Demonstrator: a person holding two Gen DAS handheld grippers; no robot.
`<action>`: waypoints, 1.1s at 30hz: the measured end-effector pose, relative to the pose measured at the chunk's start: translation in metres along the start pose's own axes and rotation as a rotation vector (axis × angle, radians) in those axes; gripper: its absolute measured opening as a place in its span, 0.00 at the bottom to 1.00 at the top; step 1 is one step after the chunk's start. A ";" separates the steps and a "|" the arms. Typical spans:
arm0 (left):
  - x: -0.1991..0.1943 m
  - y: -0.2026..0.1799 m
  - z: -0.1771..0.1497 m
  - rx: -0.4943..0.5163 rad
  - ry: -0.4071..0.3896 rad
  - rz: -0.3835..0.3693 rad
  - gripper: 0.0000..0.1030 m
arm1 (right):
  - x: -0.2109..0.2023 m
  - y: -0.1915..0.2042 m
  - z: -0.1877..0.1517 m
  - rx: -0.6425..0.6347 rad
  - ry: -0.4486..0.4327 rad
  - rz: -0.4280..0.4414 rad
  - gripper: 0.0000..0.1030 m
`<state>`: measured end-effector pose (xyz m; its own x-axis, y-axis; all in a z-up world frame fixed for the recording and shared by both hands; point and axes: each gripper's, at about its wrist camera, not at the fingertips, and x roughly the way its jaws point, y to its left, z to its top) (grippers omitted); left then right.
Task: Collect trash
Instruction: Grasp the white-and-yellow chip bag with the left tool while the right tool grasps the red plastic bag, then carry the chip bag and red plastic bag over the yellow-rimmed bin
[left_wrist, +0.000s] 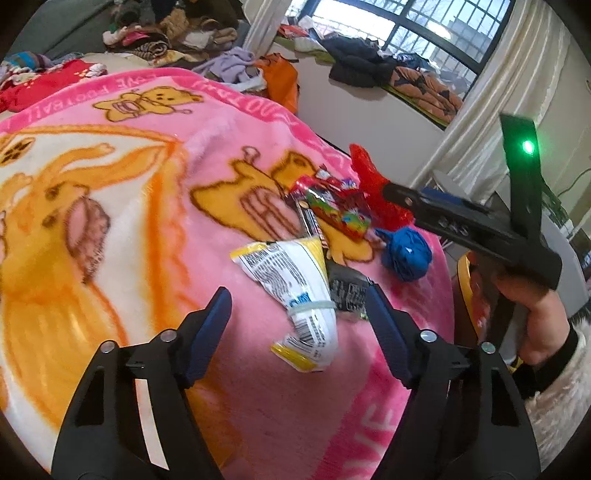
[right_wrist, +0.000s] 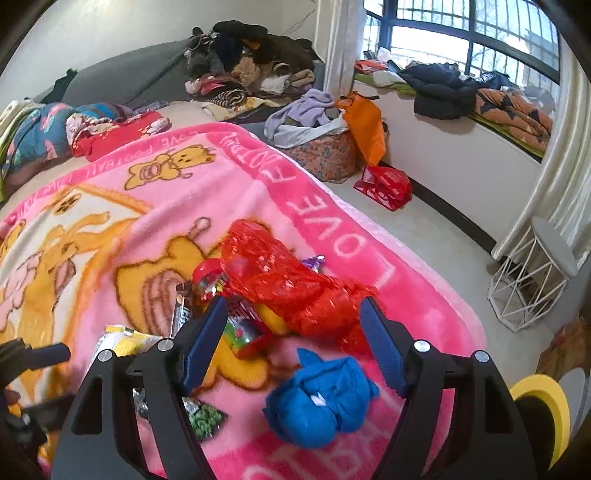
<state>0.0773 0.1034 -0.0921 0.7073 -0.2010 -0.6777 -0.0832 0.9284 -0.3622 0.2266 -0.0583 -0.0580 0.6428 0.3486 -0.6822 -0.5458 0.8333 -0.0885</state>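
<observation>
Your left claw (left_wrist: 297, 325) is spread, its blue pads either side of a crumpled white-and-yellow plastic snack wrapper (left_wrist: 295, 291) without pressing it. Your right claw (right_wrist: 293, 345) also gapes, holding nothing; a crinkled red plastic bag (right_wrist: 284, 280) lies just beyond its tips, a balled blue plastic bag (right_wrist: 321, 402) below them, all on the bed's pink bear-print fleece blanket (right_wrist: 155, 221).

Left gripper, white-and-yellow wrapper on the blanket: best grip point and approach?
Grip the white-and-yellow wrapper at its near, barcode end, where it curls up off the pink blanket. Come from above and the near side, left gripper jaws straddling its narrow width. It lies flat and crumpled, so probably pinch the raised fold rather than the flat middle.
</observation>
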 end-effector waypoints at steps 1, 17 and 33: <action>0.001 -0.001 -0.001 -0.001 0.007 -0.004 0.61 | 0.002 0.002 0.001 -0.009 -0.001 -0.001 0.69; 0.018 -0.004 -0.015 -0.004 0.086 0.016 0.34 | 0.003 -0.008 0.005 0.065 -0.048 0.026 0.08; -0.001 -0.001 -0.005 0.002 -0.006 -0.004 0.25 | -0.050 -0.057 0.005 0.213 -0.171 0.063 0.05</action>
<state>0.0730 0.1008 -0.0936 0.7116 -0.2025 -0.6727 -0.0790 0.9284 -0.3631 0.2288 -0.1212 -0.0153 0.7024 0.4550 -0.5473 -0.4739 0.8727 0.1174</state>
